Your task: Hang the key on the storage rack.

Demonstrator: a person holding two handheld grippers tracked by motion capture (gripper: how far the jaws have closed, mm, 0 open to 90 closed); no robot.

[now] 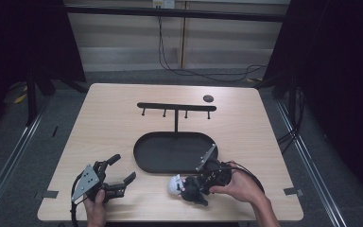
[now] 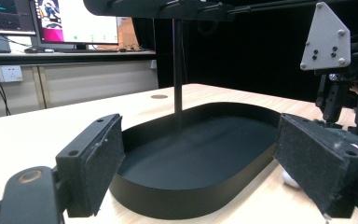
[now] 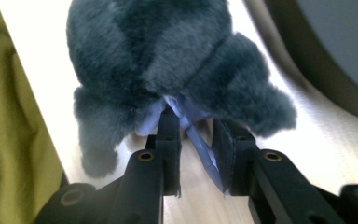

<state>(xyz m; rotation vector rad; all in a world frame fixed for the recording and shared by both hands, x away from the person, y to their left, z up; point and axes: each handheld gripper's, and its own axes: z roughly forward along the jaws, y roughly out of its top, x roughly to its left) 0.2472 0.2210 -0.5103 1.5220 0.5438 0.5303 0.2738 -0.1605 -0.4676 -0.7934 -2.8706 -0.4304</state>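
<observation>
My right claw nearly closed around plush toy's blue loop, toy lying crosswise, head leftward, black tray just behind, my left claw wide, idle.

- Left gripper: black frame, two long jaws faced with dark felt-like pads, brass-ringed pivot screws, grey three-cornered plate with small screws.
- Right gripper: black jaws, brass-ringed screws, grey plate, black cable.
- Forearms unsleeved.

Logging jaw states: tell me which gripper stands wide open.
The left gripper: its jaws gape with nothing between them. The right gripper has its jaws narrow around the blue ribbon of the toy.
</observation>
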